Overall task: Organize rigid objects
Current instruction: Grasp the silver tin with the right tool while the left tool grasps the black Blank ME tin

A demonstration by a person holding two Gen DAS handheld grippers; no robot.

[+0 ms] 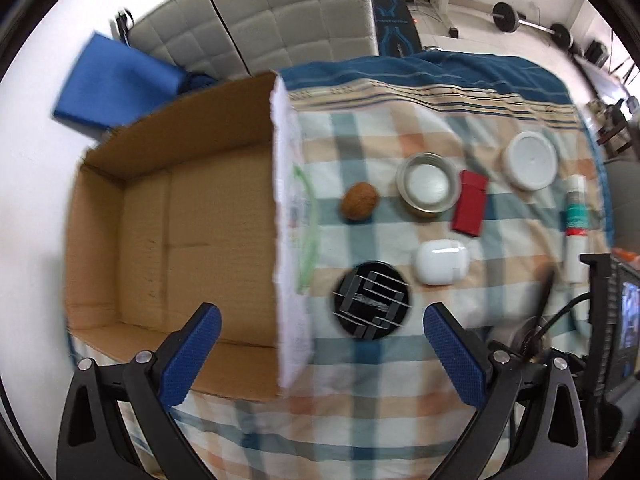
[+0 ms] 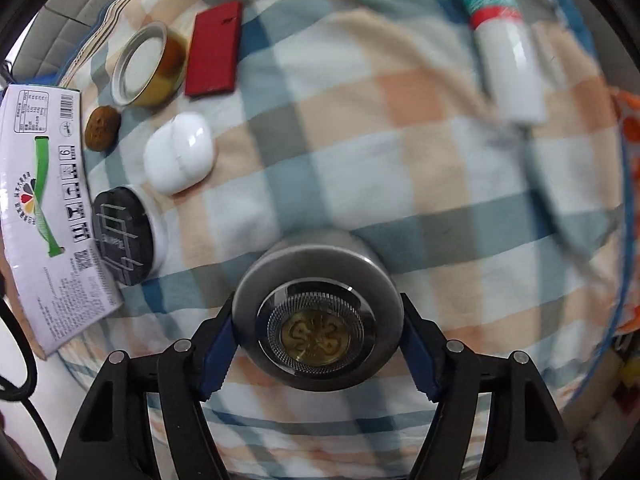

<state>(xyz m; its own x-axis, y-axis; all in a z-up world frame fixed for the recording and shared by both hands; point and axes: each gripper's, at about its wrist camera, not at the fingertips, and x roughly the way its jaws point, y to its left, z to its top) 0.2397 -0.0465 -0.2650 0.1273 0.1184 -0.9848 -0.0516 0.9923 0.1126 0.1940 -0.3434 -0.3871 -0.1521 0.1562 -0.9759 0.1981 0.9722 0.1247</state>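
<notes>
My left gripper is open and empty, above the right wall of an open cardboard box and near a black round lid. On the checked cloth lie a brown nut, a metal tin, a red box, a white earbud case, a white lid and a white tube. My right gripper is shut on a round grey metal container with a gold emblem, held just above the cloth. The right wrist view also shows the tin, red box, earbud case, nut, black lid and tube.
The box's printed flap lies at the left. A blue bag and grey cushions sit behind the box. A black stand with a screen and a cable are at the right edge.
</notes>
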